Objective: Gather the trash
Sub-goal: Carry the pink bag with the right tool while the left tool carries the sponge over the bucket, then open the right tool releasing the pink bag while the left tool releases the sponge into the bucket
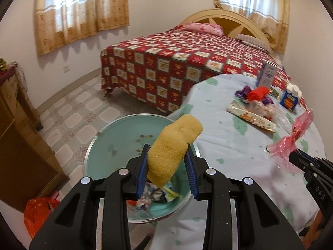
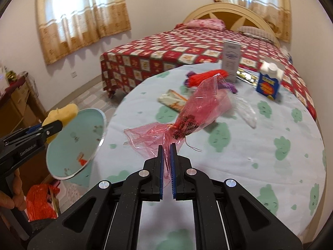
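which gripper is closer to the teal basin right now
Left. The left gripper, shut on the yellow sponge, hangs directly over the teal basin. The right gripper, pinching a pink plastic wrapper, is off to the side above the table.

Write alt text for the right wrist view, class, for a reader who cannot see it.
The right gripper is shut on a crumpled pink cellophane wrapper, lifted above a round table with a pale, green-patterned cloth. At left, the left gripper holds a yellow sponge over a teal basin; a blue carton, more litter and a red-checked bed lie beyond.
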{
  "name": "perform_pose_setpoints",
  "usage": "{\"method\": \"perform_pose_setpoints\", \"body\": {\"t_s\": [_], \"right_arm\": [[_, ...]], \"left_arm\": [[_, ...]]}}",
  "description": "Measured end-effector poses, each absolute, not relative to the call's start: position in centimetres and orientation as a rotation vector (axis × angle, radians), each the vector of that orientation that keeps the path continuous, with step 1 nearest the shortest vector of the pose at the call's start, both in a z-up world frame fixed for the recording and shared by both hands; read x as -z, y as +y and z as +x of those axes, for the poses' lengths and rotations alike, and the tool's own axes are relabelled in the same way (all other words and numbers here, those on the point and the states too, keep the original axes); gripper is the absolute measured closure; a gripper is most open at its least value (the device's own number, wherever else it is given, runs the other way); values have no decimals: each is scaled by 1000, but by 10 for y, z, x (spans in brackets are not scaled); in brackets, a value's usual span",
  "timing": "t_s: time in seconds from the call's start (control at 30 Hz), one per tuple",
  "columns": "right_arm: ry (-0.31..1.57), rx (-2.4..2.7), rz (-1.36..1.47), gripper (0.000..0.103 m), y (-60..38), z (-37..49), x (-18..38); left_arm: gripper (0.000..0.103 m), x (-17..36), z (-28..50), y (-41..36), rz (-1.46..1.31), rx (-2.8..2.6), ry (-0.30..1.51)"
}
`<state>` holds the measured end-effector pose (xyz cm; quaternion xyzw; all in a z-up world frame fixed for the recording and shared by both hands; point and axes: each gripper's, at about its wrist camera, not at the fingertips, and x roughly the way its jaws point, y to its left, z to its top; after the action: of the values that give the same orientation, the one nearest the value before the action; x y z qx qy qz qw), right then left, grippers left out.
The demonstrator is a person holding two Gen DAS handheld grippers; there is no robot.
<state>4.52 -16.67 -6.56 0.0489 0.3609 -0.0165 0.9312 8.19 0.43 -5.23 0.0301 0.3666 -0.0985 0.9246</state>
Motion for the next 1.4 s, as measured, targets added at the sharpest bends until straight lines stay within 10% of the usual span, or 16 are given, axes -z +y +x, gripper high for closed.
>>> {"method": "perform_pose_setpoints", "body": {"t_s": [1.4], "right_arm": [[771, -245, -69, 96, -27, 109, 76]], "left_arm": [[70, 72, 99, 107, -76, -13, 788]]}}
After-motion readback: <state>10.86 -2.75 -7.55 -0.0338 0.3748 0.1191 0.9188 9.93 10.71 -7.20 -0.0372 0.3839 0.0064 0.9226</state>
